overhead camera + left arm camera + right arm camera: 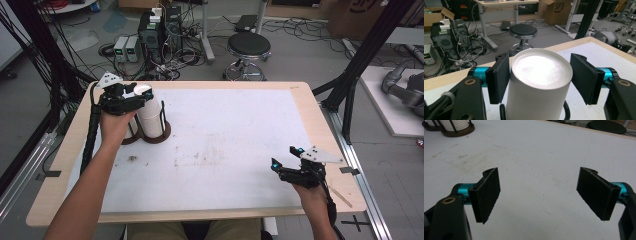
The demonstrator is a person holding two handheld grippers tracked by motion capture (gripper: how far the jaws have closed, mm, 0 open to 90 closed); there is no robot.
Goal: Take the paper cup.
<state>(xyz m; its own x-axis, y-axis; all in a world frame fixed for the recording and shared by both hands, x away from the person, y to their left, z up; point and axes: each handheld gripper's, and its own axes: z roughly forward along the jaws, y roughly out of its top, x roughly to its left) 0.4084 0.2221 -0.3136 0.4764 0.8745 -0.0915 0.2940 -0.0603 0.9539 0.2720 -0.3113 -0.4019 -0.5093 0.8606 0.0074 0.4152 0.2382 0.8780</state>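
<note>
Clutter rings the desk (320, 130): a black stool (249, 46) at 12 o'clock beyond its far edge, computer towers (160, 27) and tangled cables on the floor at 11 o'clock, a black frame post at 2 o'clock. Faint brown stains mark the desk's white mat, and nothing lies between the two hands. The person's left forearm reaches up from 7 o'clock to the desk's 10 o'clock corner, holding the left tongs (145, 95) level over a round brown holder (162, 135). The right hand rests near the 4 o'clock corner, the right tongs (283, 156) low over the bare mat with their pads standing wide apart and nothing between them. The left tongs are closed on a white cup (540, 72), one black pad against each side just under its flat, closed top. The cup stands upright in the holder between thin black rods, plain, matte and slightly tapered.
</note>
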